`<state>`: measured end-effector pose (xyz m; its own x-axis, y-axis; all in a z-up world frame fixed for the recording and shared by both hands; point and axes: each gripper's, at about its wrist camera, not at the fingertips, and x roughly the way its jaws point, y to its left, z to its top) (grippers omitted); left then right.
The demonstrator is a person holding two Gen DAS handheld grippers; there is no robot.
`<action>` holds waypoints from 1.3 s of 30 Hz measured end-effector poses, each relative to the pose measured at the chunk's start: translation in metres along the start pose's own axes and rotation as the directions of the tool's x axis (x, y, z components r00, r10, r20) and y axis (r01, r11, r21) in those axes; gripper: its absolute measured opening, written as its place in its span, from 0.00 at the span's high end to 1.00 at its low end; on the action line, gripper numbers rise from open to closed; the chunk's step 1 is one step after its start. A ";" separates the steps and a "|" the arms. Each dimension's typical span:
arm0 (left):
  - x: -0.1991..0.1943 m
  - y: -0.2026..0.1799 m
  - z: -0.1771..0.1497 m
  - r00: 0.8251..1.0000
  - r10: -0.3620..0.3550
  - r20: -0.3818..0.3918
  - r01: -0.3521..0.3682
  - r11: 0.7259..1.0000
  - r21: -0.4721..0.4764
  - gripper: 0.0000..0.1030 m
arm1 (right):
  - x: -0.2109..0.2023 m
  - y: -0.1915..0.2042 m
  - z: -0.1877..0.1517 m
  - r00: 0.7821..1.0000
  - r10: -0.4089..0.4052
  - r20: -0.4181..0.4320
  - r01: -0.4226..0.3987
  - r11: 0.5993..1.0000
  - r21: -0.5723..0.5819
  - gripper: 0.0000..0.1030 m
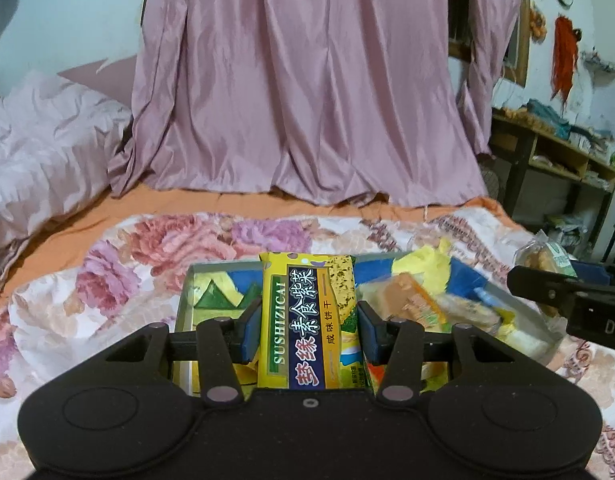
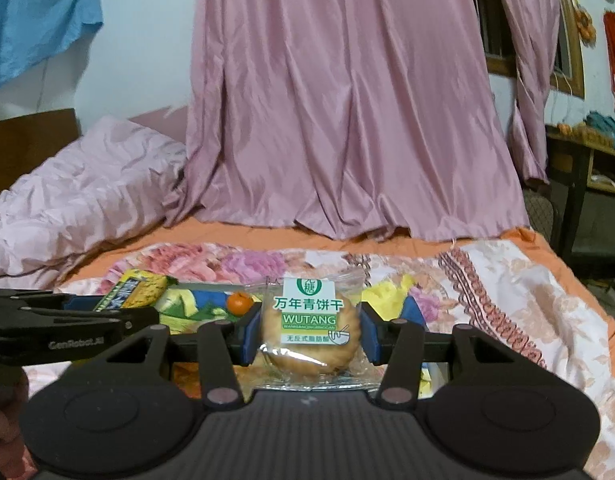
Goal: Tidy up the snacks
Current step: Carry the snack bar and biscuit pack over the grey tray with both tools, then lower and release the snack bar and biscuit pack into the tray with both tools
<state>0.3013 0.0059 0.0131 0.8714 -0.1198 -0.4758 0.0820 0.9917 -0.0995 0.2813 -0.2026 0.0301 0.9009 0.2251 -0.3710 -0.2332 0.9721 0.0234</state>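
My left gripper (image 1: 307, 330) is shut on a yellow seaweed cracker packet (image 1: 307, 320) that stands upright between its blue pads, above a colourful box (image 1: 187, 300) on the bed. Several wrapped snacks (image 1: 419, 300) lie in that box to the right. My right gripper (image 2: 307, 336) is shut on a clear-wrapped round biscuit packet (image 2: 311, 332) with a green and white label, held over the same box (image 2: 195, 302). In the right wrist view the left gripper (image 2: 87, 312) reaches in from the left with the yellow packet (image 2: 135, 290). A small orange (image 2: 239, 303) sits in the box.
The box rests on a floral quilt (image 1: 127, 264) over an orange sheet (image 2: 235, 234). A pink curtain (image 1: 307, 80) hangs behind, with a crumpled pink duvet (image 1: 39, 152) at left. A wooden shelf unit (image 1: 555, 160) with clutter stands at right.
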 end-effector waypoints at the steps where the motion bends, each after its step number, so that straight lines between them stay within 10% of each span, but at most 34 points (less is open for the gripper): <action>1: 0.005 0.001 -0.001 1.000 0.004 -0.008 -0.004 1.000 0.001 0.51 | 0.006 -0.002 -0.001 1.000 -0.004 -0.013 0.004 1.000 0.007 0.48; 39: 0.079 0.019 -0.022 0.988 0.042 -0.150 -0.048 0.998 -0.037 0.50 | 0.108 0.008 -0.025 0.968 -0.057 -0.243 0.033 0.994 -0.104 0.48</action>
<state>0.3608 0.0139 -0.0450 0.7917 -0.0837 -0.6051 0.0217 0.9938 -0.1091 0.3672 -0.1720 -0.0328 0.7967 0.1464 -0.5863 -0.2407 0.9668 -0.0857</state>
